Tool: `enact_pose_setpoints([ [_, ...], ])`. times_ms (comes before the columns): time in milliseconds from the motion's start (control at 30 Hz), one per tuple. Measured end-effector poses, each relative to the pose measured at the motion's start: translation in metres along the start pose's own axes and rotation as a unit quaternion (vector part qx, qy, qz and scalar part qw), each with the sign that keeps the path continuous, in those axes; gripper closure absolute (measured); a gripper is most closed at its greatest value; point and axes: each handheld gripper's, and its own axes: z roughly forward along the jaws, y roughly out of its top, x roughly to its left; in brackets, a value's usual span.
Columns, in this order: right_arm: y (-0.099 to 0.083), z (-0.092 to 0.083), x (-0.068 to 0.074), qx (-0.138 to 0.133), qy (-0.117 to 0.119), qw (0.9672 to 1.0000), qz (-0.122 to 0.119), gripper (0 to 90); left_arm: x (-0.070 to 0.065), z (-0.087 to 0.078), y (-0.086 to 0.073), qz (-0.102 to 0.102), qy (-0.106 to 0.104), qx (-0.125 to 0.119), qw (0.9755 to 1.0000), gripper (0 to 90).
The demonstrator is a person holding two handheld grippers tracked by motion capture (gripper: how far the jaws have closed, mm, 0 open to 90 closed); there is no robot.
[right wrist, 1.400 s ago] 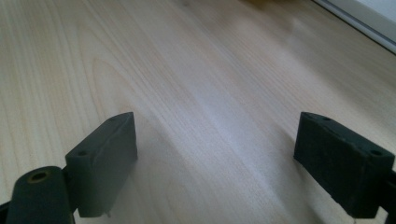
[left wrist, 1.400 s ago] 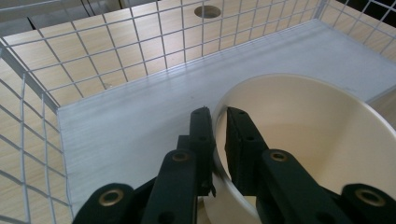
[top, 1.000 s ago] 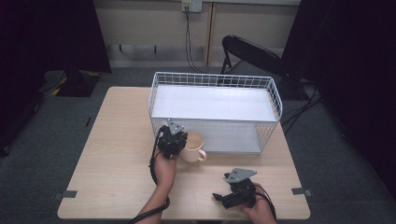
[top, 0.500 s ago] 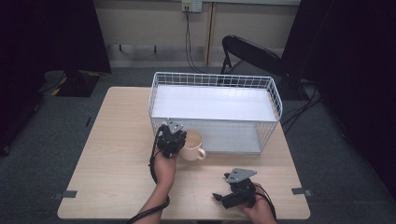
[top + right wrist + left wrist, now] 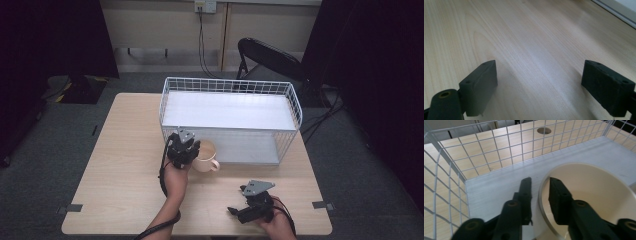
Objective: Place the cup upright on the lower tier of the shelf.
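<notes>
A cream mug (image 5: 206,155) (image 5: 596,195) stands upright on the white floor of a wire basket (image 5: 295,107) (image 5: 499,142), near its front left corner. My left gripper (image 5: 186,150) (image 5: 540,181) reaches down over the mug's left rim, one jaw outside the wall and one inside. Its jaws have just been opening, and a thin gap shows between the pads and the rim, so it stands open around the rim. My right gripper (image 5: 234,210) (image 5: 539,75) lies low near the table's front edge, open wide over bare wood.
The basket takes up the table's (image 5: 125,150) far middle and right. Bare light wood lies to the left and along the front. A black chair (image 5: 270,57) stands behind the table.
</notes>
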Motion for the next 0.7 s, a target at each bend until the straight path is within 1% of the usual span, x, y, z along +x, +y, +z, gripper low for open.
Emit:
enact_pose_setpoints([
  [67, 0.0, 0.0, 0.0, 0.0, 0.0, 1.0, 0.0, 12.4, -0.0006, -0.0007, 0.0, -0.006, -0.005, -0.006, 1.0, 61.8],
  [100, 0.0, 0.0, 0.0, 0.0, 0.0, 1.0, 0.0, 12.4, -0.0004, -0.0015, -0.0001, -0.006, -0.01, -0.006, 0.9999, 59.3],
  [133, 0.0, 0.0, 0.0, 0.0, 0.0, 1.0, 0.0, 12.4, -0.0006, -0.0024, -0.0002, -0.001, -0.012, -0.004, 0.9999, 58.6],
  [200, 0.0, 0.0, 0.0, 0.0, 0.0, 1.0, 0.0, 12.4, -0.0015, -0.0028, -0.0006, 0.005, -0.012, -0.004, 0.9999, 61.2],
  [267, 0.0, 0.0, 0.0, 0.0, 0.0, 1.0, 0.0, 12.4, -0.0014, -0.0015, -0.0009, -0.004, -0.016, -0.005, 0.9998, 64.0],
  [300, 0.0, 0.0, 0.0, 0.0, 0.0, 1.0, 0.0, 12.4, -0.0007, -0.0019, -0.0008, -0.003, -0.017, -0.003, 0.9999, 67.2],
  [333, 0.0, 0.0, 0.0, 0.0, 0.0, 1.0, 0.0, 12.4, -0.0005, -0.0024, -0.0009, -0.002, -0.013, -0.005, 0.9999, 74.5],
  [400, 0.0, 0.0, 0.0, 0.0, 0.0, 1.0, 0.0, 12.4, 0.001, -0.0025, -0.0005, -0.005, -0.012, -0.002, 0.9999, 77.9],
  [467, 0.0, 0.0, 0.0, 0.0, 0.0, 1.0, 0.0, 12.4, 0.0017, -0.0021, -0.0005, -0.002, -0.005, -0.001, 1.0, 80.5],
  [500, 0.0, 0.0, 0.0, 0.0, 0.0, 1.0, 0.0, 12.4, 0.0023, -0.0022, -0.0004, -0.004, -0.007, -0.001, 1.0, 81.5],
  [567, 0.0, 0.0, 0.0, 0.0, 0.0, 1.0, 0.0, 12.4, 0.0017, -0.0016, 0.0002, -0.002, 0.001, -0.001, 1.0, 82.1],
  [600, 0.0, 0.0, 0.0, 0.0, 0.0, 1.0, 0.0, 12.4, 0.0004, -0.0005, 0.0005, -0.01, 0.004, -0.006, 0.9999, 82.2],
  [700, 0.0, 0.0, 0.0, 0.0, 0.0, 1.0, 0.0, 12.4, 0.0005, 0.0007, 0.0015, -0.009, 0.018, -0.005, 0.9998, 82.6],
])
